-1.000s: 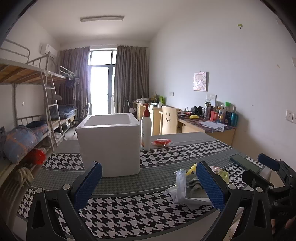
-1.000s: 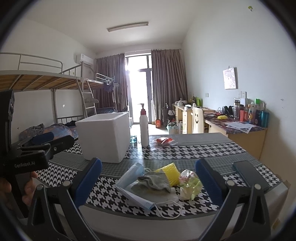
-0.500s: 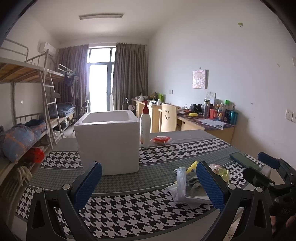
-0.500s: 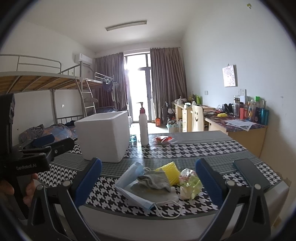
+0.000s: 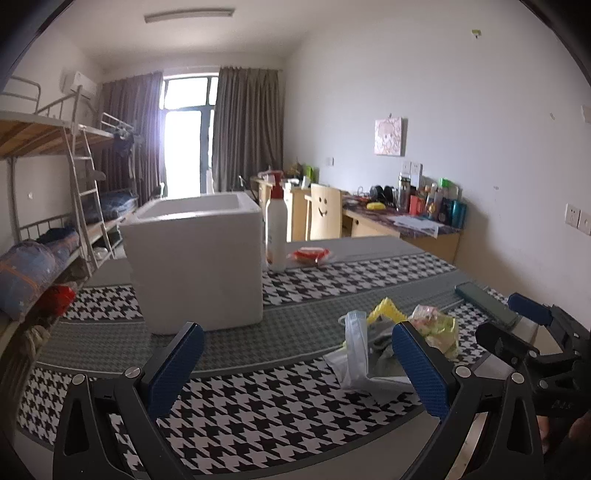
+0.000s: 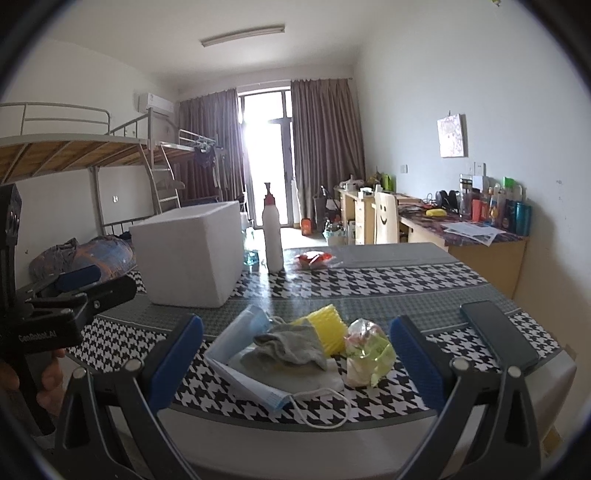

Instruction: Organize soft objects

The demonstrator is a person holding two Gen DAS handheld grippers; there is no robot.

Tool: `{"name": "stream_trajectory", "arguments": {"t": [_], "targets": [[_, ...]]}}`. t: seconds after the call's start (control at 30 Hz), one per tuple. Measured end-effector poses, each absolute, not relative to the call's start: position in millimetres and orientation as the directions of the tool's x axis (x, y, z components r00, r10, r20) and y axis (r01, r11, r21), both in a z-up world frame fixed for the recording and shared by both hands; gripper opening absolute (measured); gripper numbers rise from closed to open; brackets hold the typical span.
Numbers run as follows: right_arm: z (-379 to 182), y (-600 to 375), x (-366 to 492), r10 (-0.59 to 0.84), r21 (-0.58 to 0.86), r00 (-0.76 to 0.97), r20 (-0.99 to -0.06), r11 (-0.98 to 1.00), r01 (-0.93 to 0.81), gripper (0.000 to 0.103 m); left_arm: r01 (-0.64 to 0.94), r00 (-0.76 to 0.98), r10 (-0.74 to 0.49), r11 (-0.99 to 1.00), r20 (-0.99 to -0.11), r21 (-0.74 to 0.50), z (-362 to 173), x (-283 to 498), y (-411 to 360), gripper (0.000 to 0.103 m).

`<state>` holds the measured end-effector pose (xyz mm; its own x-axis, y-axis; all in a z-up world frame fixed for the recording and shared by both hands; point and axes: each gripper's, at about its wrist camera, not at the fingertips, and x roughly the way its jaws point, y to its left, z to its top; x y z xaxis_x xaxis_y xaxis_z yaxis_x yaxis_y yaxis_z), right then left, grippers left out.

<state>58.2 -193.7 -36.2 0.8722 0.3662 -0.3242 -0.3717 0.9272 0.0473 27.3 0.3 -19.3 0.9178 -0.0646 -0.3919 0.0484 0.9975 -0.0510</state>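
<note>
Both grippers, left gripper (image 5: 297, 363) and right gripper (image 6: 295, 356), hang spread and empty before the soft pile (image 6: 295, 343) at the table's near edge, the foam box (image 6: 188, 254) standing behind, presumably to receive it.

Daylight floods your room from the balcony door (image 6: 267, 162), blowing out its glass and flaring purple across the curtains (image 5: 127, 133). The ceiling lamp (image 6: 242, 35) looks unlit. Fisheye bending and dark vignetting ring both views.

left gripper (image 5: 297, 363): black frame, silver screws
right gripper (image 6: 295, 356): black frame, silver screws
pads (image 6: 177, 360): blue, textured, lining both pairs of jaws
marking: white "GenRobot.AI" lettering on left gripper's body
</note>
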Motion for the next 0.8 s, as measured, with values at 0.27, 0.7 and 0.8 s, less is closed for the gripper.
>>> {"name": "stream_trajectory", "arguments": {"t": [0.27,0.7,0.8], "targets": [[-44,-199,71,0.339,0.045,0.869,-0.360,0.937,-0.347,0.102,0.078,0.888,-0.098,0.995,-0.450,-0.064,-35,44,-8,0.102],[-54,-207,91,0.312,0.064,0.858,-0.409,0.947,-0.314,0.102,0.119,0.828,-0.135,0.991,-0.544,-0.065,-56,67,-23,0.102],[-59,-211,97,0.307,0.074,0.853,-0.422,0.950,-0.305,0.102,0.134,0.814,-0.151,0.988,-0.561,-0.071,-60,71,-27,0.099]]}}
